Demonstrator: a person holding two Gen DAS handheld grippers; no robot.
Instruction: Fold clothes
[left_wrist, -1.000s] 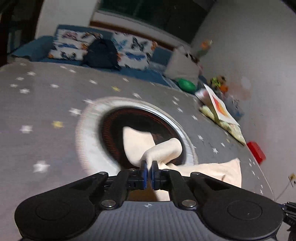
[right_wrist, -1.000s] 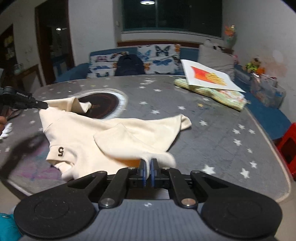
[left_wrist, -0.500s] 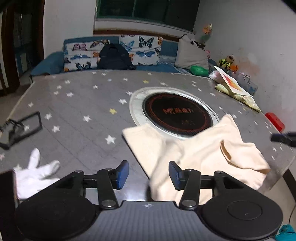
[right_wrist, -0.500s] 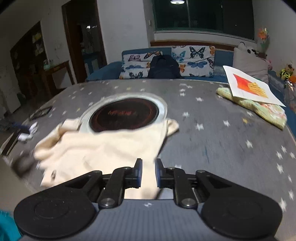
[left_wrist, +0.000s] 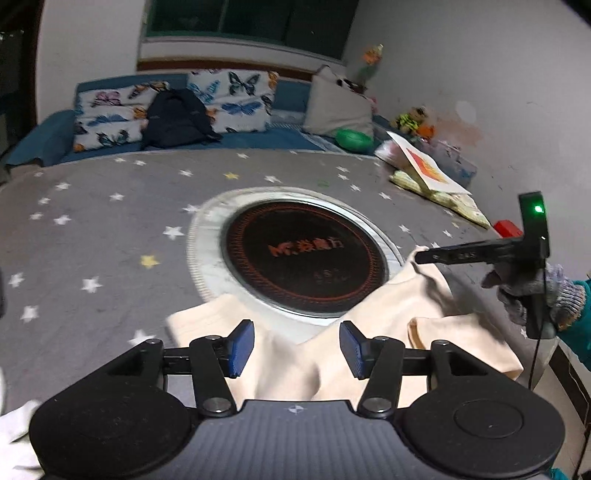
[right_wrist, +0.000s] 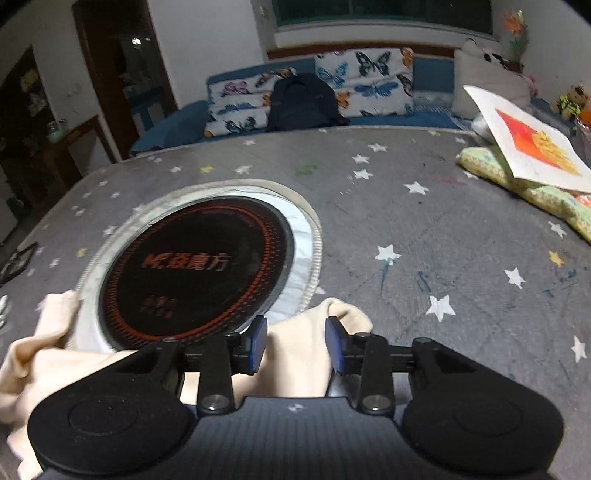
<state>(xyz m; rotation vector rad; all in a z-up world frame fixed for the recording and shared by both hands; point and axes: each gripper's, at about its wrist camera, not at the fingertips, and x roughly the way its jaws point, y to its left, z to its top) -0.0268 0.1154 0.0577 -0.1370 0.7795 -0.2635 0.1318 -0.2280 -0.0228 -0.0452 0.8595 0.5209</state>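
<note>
Cloth is free of both your grippers now, the left gripper (left_wrist: 296, 349) and right gripper (right_wrist: 296, 346) each spreading with nothing pinched where a second ago they clamped it, so the cream garment (left_wrist: 373, 332) lies dropped on the table (left_wrist: 110, 206) against the hob (left_wrist: 306, 254), ready for regripping

left gripper (left_wrist: 296, 348) opening over cream garment (left_wrist: 388, 332), right gripper (left_wrist: 419, 257) touching it

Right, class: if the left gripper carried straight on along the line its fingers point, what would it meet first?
Most likely the cream fabric garment lying between the opening left gripper fingers. Beyond it sits the round black hob set in the grey star-patterned table, though depth is uncertain.
</note>
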